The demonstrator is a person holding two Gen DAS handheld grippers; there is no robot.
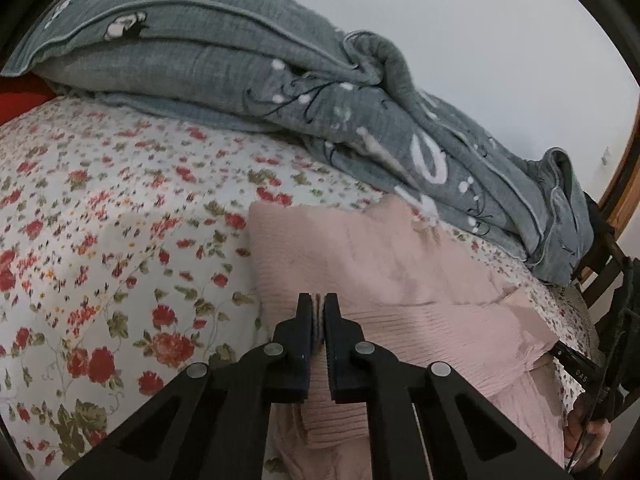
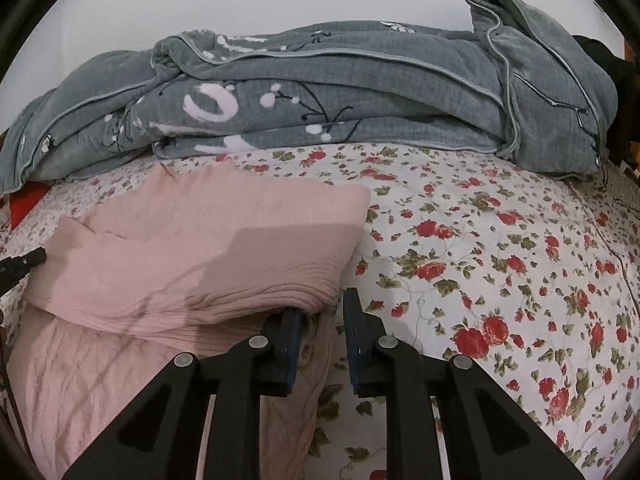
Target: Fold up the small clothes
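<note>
My left tool (image 1: pixel 319 300) is pinching a ribbed fold of the pink garment (image 1: pixel 384 276), which lies on the flowered bed sheet (image 1: pixel 100 200). My right tool (image 2: pixel 320 304) has a gap between its fingers; one finger (image 2: pixel 290 332) is half buried under the garment's (image 2: pixel 208 240) edge, so I cannot tell whether it grips cloth. A grey blanket (image 2: pixel 360 92) is heaped at twelve o'clock. At four o'clock in the left view the other tool and a hand (image 1: pixel 584 432) are cut off.

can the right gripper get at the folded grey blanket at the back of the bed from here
Probably yes: only bare floral bedsheet lies between the right gripper and the grey blanket, though pink cloth sits between its jaws.
</note>
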